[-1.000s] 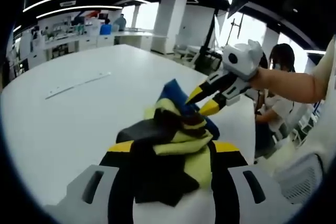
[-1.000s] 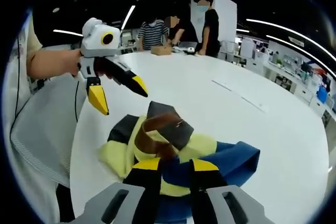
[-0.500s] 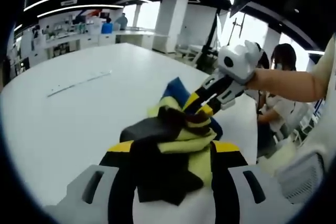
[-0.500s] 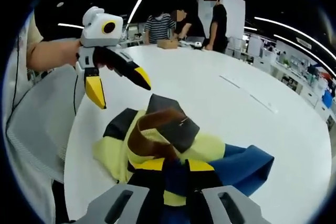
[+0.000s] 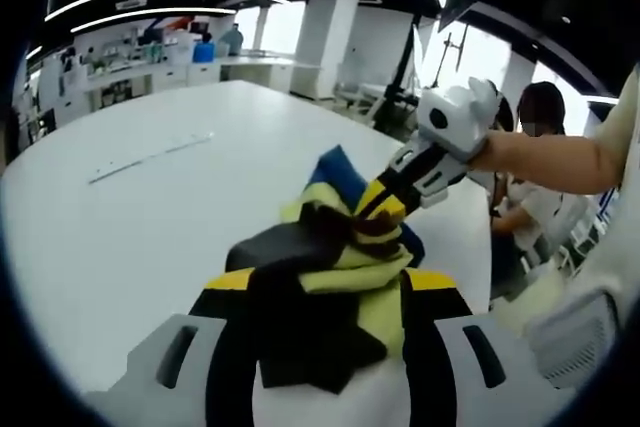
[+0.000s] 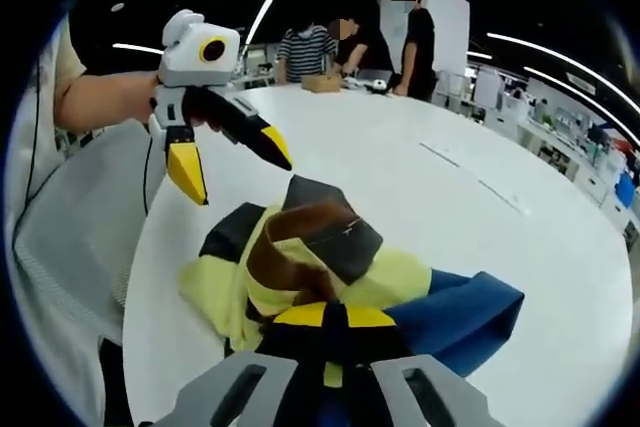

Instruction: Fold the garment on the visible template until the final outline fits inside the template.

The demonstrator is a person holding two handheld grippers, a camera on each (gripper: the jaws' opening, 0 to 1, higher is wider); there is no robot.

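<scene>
A crumpled garment in yellow, black, brown and blue lies bunched on the white table. In the left gripper view my left gripper is open, its wide-set jaws on either side of the garment's near black and yellow folds. My right gripper comes in from the right and is shut on the top of the pile. In the right gripper view my right gripper is shut on the garment near its brown band. The left gripper hangs open above the pile's far left side.
A faint pale strip marks the table further out; the strip also lies right of the pile. A person sits beyond the table edge. Other people stand at the far end. A grey mesh chair is close by.
My right gripper's jaws have drawn together and shut on the garment's top folds. The left gripper has stayed open just above the pile.
</scene>
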